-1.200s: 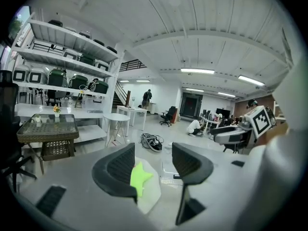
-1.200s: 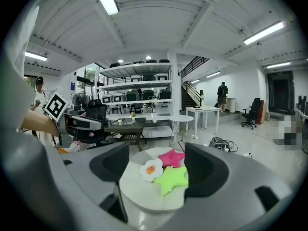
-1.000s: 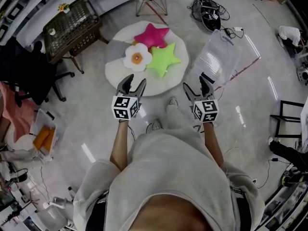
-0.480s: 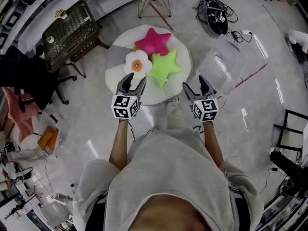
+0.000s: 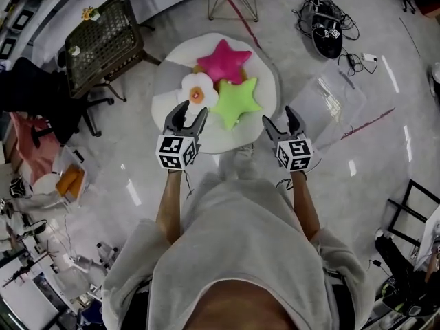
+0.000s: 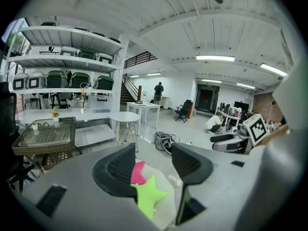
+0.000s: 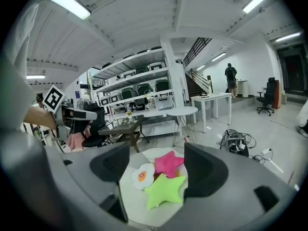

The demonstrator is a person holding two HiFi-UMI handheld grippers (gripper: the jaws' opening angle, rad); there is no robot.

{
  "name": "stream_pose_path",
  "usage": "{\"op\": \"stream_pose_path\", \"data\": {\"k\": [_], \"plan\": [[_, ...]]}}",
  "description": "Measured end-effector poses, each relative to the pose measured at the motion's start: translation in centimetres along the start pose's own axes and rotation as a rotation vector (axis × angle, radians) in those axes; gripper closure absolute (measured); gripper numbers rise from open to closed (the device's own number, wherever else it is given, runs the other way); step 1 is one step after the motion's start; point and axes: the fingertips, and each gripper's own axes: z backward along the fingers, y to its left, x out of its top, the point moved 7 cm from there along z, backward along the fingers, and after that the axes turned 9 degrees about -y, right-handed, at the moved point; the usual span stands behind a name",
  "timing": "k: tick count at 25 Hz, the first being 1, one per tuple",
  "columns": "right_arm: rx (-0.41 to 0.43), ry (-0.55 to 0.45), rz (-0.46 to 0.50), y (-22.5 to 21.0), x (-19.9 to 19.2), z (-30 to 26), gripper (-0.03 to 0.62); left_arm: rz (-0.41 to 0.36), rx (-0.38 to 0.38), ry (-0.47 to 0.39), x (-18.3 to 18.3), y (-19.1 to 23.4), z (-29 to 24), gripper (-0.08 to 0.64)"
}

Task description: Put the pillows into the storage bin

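Three pillows lie bunched on a round white rug (image 5: 170, 105) on the floor: a pink star (image 5: 223, 59) at the far side, a green star (image 5: 237, 102) nearer and to the right, and a white flower (image 5: 197, 91) to the left, all touching one another. A second ago the rug sat farther ahead of the person. Now both claws have come up to its near edge, and the pillows fill more of the view.

Left claw (image 5: 191, 110) is empty, its jaws well apart, with its tips over the rug's near edge just short of the flower. Right claw (image 5: 278, 117) is also empty, its jaws as wide apart as before, just off the rug's near right edge.

A clear storage bin (image 5: 335, 105) stands on the floor to the right of the rug with none of the pillows in it. Earlier it lay ahead of the right claw; now it is off to that claw's right.

A shoe (image 5: 238, 158) shows at the rug's near edge between the claws. A wicker basket (image 5: 103, 43) stands beyond the rug's far left, a dark chair (image 5: 41, 95) left of that, and a tangle of cables (image 5: 326, 26) at the far right.
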Motion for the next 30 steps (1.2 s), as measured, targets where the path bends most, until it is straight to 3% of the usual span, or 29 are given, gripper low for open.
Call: {"op": "stream_pose_path", "data": {"k": [6,16,30], "plan": [[0.042,0.050,0.001,-3.3,-0.8,-3.4,0.255,0.028,0.031,0.038,-1.3,0.4,-3.7,0.328],[0.055,0.156,-0.016,-4.5,-5.5,-9.3,0.255,0.053,-0.006,0.084,-4.8,3.9,-9.9,0.328],[-0.004,0.262,-0.036,-4.4,-15.9,-17.3,0.255,0.104,-0.088,0.138,-15.2,10.1,-15.9,0.328]]}}
